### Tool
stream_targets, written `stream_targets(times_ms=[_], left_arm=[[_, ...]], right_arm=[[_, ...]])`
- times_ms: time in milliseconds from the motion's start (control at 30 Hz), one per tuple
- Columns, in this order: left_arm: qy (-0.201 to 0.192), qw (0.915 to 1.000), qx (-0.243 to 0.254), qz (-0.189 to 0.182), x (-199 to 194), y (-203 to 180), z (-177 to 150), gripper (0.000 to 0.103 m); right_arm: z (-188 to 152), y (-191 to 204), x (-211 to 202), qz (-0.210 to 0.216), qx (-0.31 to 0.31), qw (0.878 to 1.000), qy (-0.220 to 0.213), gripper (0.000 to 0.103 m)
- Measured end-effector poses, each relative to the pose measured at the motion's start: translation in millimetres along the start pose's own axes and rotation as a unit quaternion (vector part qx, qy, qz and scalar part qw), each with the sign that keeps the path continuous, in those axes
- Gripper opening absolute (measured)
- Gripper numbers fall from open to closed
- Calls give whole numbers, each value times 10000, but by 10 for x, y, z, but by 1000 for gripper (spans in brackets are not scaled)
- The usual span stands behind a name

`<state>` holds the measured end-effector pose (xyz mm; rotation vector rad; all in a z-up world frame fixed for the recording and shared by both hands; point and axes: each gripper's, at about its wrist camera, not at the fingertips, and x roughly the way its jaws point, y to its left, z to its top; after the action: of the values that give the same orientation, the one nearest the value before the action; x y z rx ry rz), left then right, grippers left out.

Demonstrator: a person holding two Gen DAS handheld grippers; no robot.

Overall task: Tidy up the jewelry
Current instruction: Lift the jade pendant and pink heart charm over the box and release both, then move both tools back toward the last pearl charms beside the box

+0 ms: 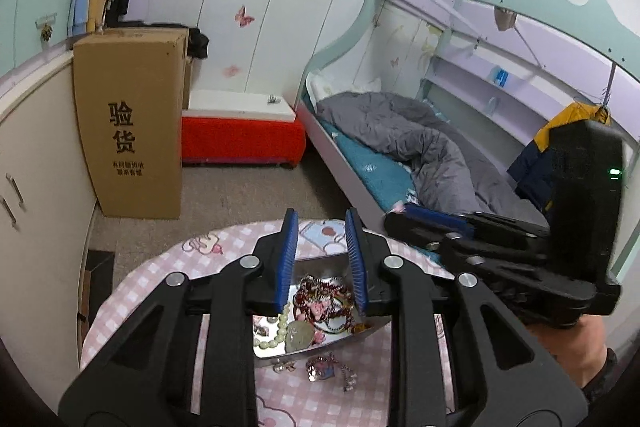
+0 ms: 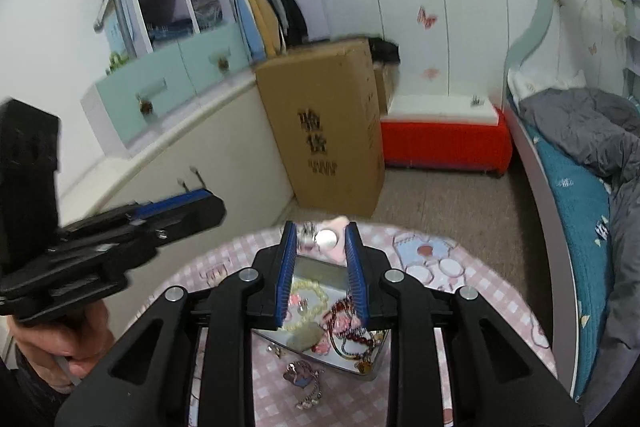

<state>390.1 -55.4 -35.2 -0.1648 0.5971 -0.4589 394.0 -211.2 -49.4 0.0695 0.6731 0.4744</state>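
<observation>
A shiny metal tray (image 1: 320, 263) (image 2: 316, 267) sits on a small round table with a pink checked cloth (image 1: 136, 303) (image 2: 492, 307). It holds tangled jewelry: a pale bead bracelet (image 1: 280, 327) (image 2: 316, 301), red bead strands (image 1: 320, 293) (image 2: 352, 327) and a jade-like pendant (image 1: 298, 335) (image 2: 306, 339). A charm bracelet (image 1: 328, 371) (image 2: 304, 379) lies on the cloth in front of the tray. My left gripper (image 1: 322, 223) is open and empty above the tray. My right gripper (image 2: 322, 231) is open around a small white and pink piece (image 2: 326, 238) held at its fingertips level.
A tall cardboard box (image 1: 132, 123) (image 2: 332, 131) stands on the floor beyond the table. A red and white bench (image 1: 240, 135) (image 2: 444, 135) is against the wardrobe. A bed with a grey quilt (image 1: 400, 139) (image 2: 592, 131) is to the right, cabinets (image 1: 36, 155) to the left.
</observation>
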Motion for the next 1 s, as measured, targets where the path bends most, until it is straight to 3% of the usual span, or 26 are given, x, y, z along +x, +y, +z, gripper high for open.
stream_targets(times_ms=[33,67,100,133,200,633,1000], left_arm=[[-27,10000,11,90,-17,3,-16,26],[-40,9998,16,199,-37,9,-34,44],[-52,9996,-6,292,-54,17,-51,66],[-135,9990,-56,431,-96,32,-65,95],[-398,9972,-138,616,-224,64,-109,97],[-600,9946,-287,794,-762,11,-349,97],[-1055,9868,-37,1228,-1417,-260,-931,97]], right_arm=[[-19,-6,54,-72,-5,10000,65,51],[-49,-23,96,-163,34,9998,61,75],[-79,-53,120,-253,121,9996,51,90],[-115,-95,129,-338,250,9991,33,93],[-176,-162,107,-351,472,9983,0,94],[-373,-193,-449,-517,927,9936,-384,95],[-866,161,-1190,-607,965,9904,-786,95]])
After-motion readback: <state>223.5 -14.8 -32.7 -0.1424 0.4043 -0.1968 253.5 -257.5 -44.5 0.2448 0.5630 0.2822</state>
